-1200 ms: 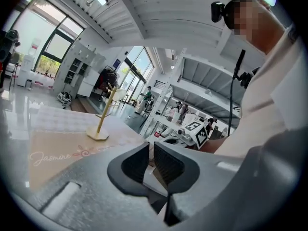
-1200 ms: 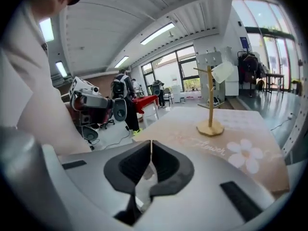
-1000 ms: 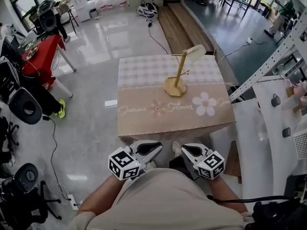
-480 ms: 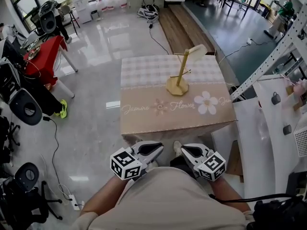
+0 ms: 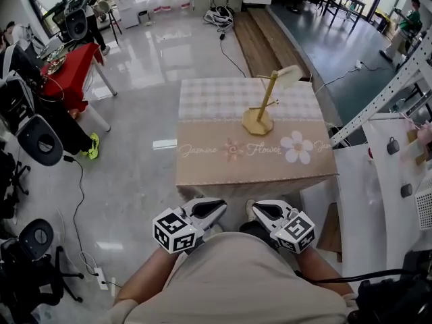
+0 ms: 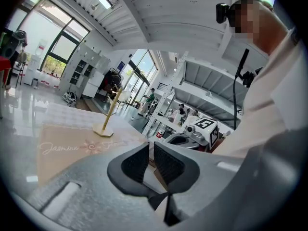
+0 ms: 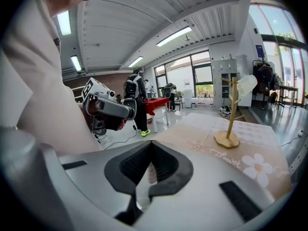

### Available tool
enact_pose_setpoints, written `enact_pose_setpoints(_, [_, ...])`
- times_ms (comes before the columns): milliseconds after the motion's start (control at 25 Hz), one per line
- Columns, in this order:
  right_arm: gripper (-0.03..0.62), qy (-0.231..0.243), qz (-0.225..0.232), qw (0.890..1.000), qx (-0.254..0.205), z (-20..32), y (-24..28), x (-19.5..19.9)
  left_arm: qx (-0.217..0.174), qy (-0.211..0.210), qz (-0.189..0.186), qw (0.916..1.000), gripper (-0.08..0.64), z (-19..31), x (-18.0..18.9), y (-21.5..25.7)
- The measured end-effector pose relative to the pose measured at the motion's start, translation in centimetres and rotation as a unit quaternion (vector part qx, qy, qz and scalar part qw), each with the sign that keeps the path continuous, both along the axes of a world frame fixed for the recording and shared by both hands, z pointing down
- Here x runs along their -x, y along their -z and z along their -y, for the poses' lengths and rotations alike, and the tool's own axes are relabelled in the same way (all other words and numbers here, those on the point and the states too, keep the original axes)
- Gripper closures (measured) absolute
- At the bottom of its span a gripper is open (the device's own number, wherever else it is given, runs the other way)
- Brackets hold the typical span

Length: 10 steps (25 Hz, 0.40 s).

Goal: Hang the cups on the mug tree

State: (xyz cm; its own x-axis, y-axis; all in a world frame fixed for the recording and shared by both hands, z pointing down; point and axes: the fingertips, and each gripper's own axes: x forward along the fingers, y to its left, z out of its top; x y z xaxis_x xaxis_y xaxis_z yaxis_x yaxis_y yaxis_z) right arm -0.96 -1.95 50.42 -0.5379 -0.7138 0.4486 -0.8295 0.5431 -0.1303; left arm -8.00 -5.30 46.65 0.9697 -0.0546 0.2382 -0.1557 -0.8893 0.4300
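Down by the person's waist, the left gripper (image 5: 214, 208) and right gripper (image 5: 260, 210) are both clenched on nothing. Well ahead, the wooden mug tree (image 5: 260, 112) stands upright on the flower-print table (image 5: 216, 171), a pale cup (image 5: 289, 76) hanging near its top.

Ahead of the jaws the tabletop (image 5: 209, 171) is beige and checked. The mug tree (image 5: 258, 121) is yellow, its cup (image 5: 290, 76) cream.

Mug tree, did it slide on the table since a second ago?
No. The mug tree keeps its place up-left of the white flower print on the tablecloth; the whole view shifted, not the tree.
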Motion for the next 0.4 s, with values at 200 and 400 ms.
enact_pose_setpoints(200, [0.578, 0.018, -0.001, 1.0, -0.001, 0.8, 0.0, 1.1, -0.001, 0.016, -0.002, 0.9999, 0.525, 0.7, 1.0, 0.1])
enact_pose_setpoints(400, [0.578, 0.031, -0.005, 1.0, -0.001, 1.6, -0.5, 1.4, 0.0, 0.025, 0.002, 0.9997, 0.525, 1.2, 1.4, -0.5])
